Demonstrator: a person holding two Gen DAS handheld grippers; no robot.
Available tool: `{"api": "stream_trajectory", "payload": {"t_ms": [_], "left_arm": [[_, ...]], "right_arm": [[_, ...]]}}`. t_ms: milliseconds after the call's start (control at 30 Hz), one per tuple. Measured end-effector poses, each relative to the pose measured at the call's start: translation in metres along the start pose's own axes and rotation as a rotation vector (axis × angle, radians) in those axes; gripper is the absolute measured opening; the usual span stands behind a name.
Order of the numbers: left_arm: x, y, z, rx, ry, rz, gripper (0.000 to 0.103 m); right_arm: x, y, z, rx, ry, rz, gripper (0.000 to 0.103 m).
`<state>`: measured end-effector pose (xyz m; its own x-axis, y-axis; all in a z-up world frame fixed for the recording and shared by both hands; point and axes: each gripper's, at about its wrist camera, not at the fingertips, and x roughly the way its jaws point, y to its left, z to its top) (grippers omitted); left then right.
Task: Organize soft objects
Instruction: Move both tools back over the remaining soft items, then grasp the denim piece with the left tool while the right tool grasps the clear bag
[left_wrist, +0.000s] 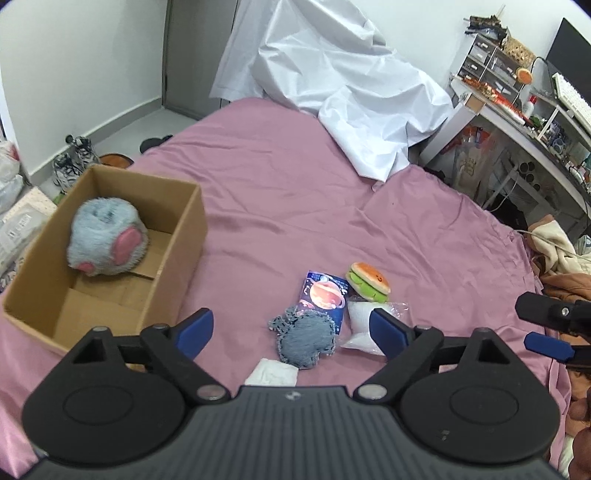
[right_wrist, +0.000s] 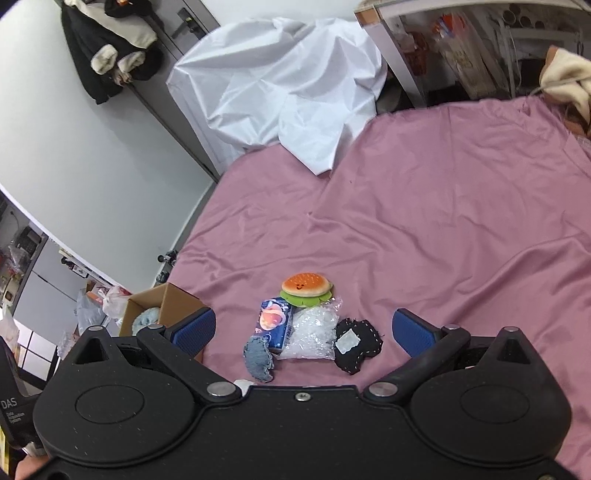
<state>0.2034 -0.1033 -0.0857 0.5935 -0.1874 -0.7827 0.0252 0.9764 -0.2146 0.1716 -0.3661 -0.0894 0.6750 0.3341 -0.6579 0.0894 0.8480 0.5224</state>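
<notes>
- A bed covered by a pink sheet (left_wrist: 295, 192) is seen in both wrist views, with a crumpled white sheet (left_wrist: 343, 85) piled at its far end.
- The left gripper (left_wrist: 291, 328) is held above the sheet with its blue-padded jaws spread wide; nothing is gripped — the pads stand clear on either side of a small cluster of soft things.
- The right gripper (right_wrist: 303, 332) is likewise held with its jaws wide apart and empty, pointed down at the same cluster.
- In the left wrist view, a tip of the right gripper is seen at the right edge, well apart from the cluster.
- The cluster is made up of a plush hamburger (right_wrist: 306, 290) at the far side, a blue packet printed with planets (right_wrist: 275, 323) just beside it, and a clear bag of white filling (right_wrist: 314, 334) touching both.
- A grey-blue denim patch (left_wrist: 304, 338) is laid nearest the left gripper, overlapping the planet packet.
- A black fabric patch (right_wrist: 356, 345) with a pale label is seen only in the right wrist view, just beside the clear bag.
- A small white cloth (left_wrist: 271, 373) is partly hidden behind the left gripper's body.
- An open cardboard box (left_wrist: 177, 236) is set on the bed to the left of the cluster, well apart from it — a fluffy grey-blue plush with pink paw pads (left_wrist: 107, 236) is lying inside.
</notes>
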Motion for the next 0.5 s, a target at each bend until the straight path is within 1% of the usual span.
{"api": "stream_trajectory", "payload": {"t_ms": [233, 367, 400, 467, 500], "left_arm": [[0.043, -0.001, -0.004, -0.006, 0.066, 0.007, 0.09], [0.059, -0.001, -0.008, -0.009, 0.088, 0.005, 0.09], [0.063, -0.001, -0.009, -0.005, 0.094, 0.007, 0.09], [0.07, -0.002, -0.011, -0.005, 0.103, 0.007, 0.09], [0.073, -0.001, -0.011, -0.005, 0.107, 0.007, 0.09]], "right_arm": [[0.028, 0.0, 0.001, 0.028, 0.05, -0.027, 0.102], [0.042, -0.003, 0.002, 0.048, 0.072, -0.029, 0.101], [0.047, -0.004, 0.002, 0.058, 0.081, -0.03, 0.101], [0.056, -0.007, 0.002, 0.074, 0.102, -0.038, 0.095], [0.06, -0.009, 0.001, 0.083, 0.112, -0.044, 0.095]]}}
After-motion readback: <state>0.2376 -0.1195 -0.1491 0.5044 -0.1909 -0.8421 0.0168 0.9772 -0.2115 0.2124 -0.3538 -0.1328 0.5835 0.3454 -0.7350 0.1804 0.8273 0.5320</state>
